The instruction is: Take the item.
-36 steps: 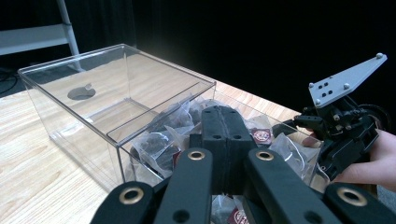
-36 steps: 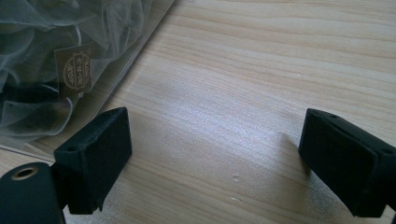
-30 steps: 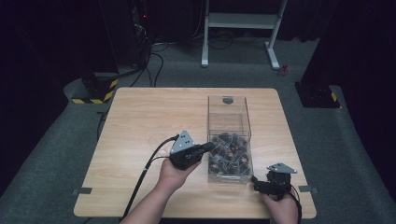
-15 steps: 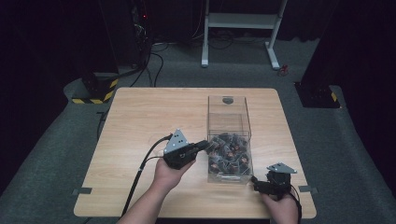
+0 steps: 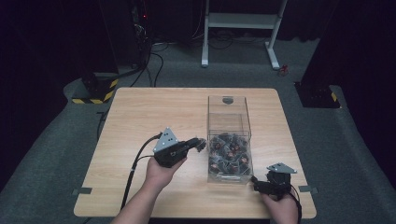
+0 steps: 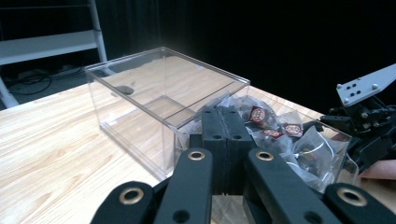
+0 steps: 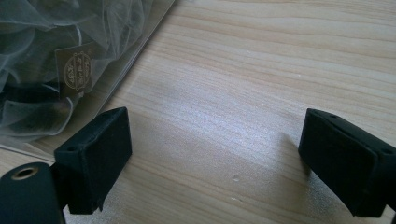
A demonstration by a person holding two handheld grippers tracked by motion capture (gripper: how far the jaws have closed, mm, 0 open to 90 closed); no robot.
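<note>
The left tool (image 5: 201, 143) is pulling away from the clear box (image 5: 229, 99). A second ago its tip was sitting over the pile of pouches (image 5: 229, 154) at the near end of the box. Now it is hovering over bare counter (image 5: 140, 121) at about 9 o'clock from that pile, just beside the box wall, with its tip pointing toward 3 o'clock.

In the left gripper view the left tool (image 6: 226, 126) is showing its two jaws pressed flat against each other with no gap. Something sheer is showing low beneath them, but I cannot tell whether a pouch is pinched there or whether the jaws are closing on nothing. The box (image 6: 135, 107) and its pouches (image 6: 280, 130) are lying straight ahead of it. The far half of the box is standing empty.

The right tool (image 5: 256, 183) is resting where it was, on the counter at about 5 o'clock from the box, close to its near right corner. In its own view the right tool (image 7: 215, 158) is standing wide open over bare wood (image 7: 233, 70), gripping nothing. The pouches (image 7: 46, 70) are showing through the box wall at 10 o'clock.

Judging from the retreat, the left hand is either carrying one pouch out of the box or coming back after a missed pick. If the jaws are holding nothing, the reach into the pile is probably needing a repeat.
</note>
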